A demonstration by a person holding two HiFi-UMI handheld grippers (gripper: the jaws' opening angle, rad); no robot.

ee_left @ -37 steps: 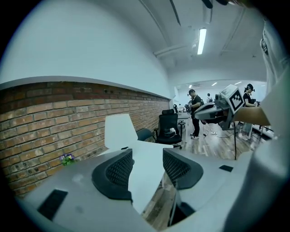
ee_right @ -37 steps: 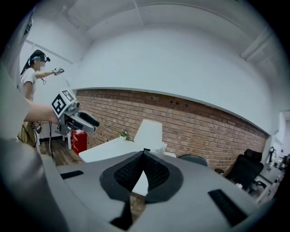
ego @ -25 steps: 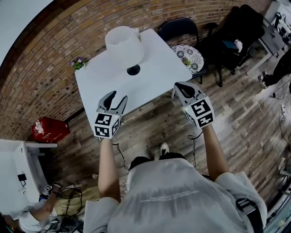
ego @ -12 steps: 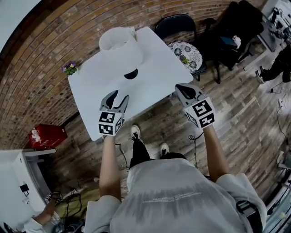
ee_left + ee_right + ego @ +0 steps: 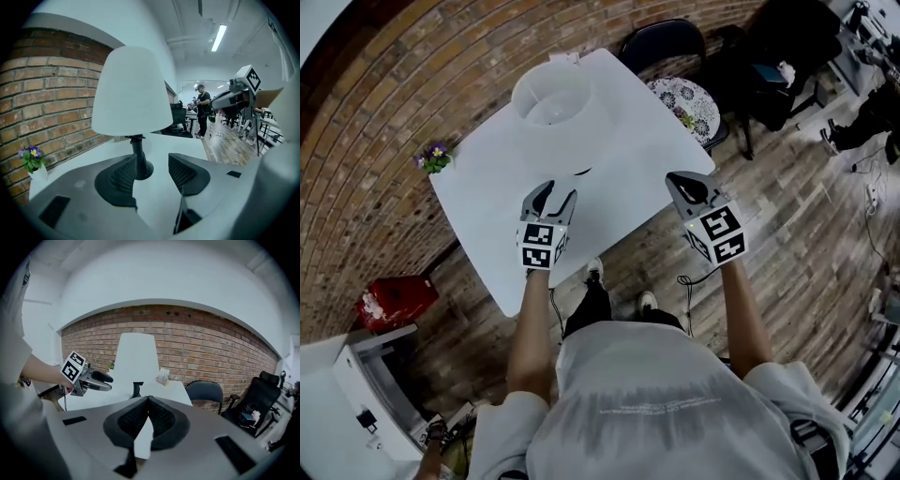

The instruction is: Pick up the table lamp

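Observation:
The table lamp (image 5: 553, 98) has a white shade and a black stem and base, and it stands at the far side of the white table (image 5: 619, 159). My left gripper (image 5: 555, 195) is open above the table, a short way in front of the lamp's base (image 5: 581, 172). In the left gripper view the stem (image 5: 138, 154) shows in the gap ahead of the jaws, untouched. My right gripper (image 5: 689, 183) is shut on nothing at the table's right edge. From the right gripper view the lamp (image 5: 136, 359) stands ahead to the left, with the left gripper (image 5: 101, 378) beside it.
A small pot of purple flowers (image 5: 434, 155) sits at the table's far left corner against the brick wall. A chair with a patterned cushion (image 5: 684, 108) stands right of the table, with a black office chair (image 5: 787, 56) beyond. A person (image 5: 202, 110) stands far off.
The person has stepped up to the table. Both grippers have moved forward; the left one is now over the tabletop close to the lamp's base.

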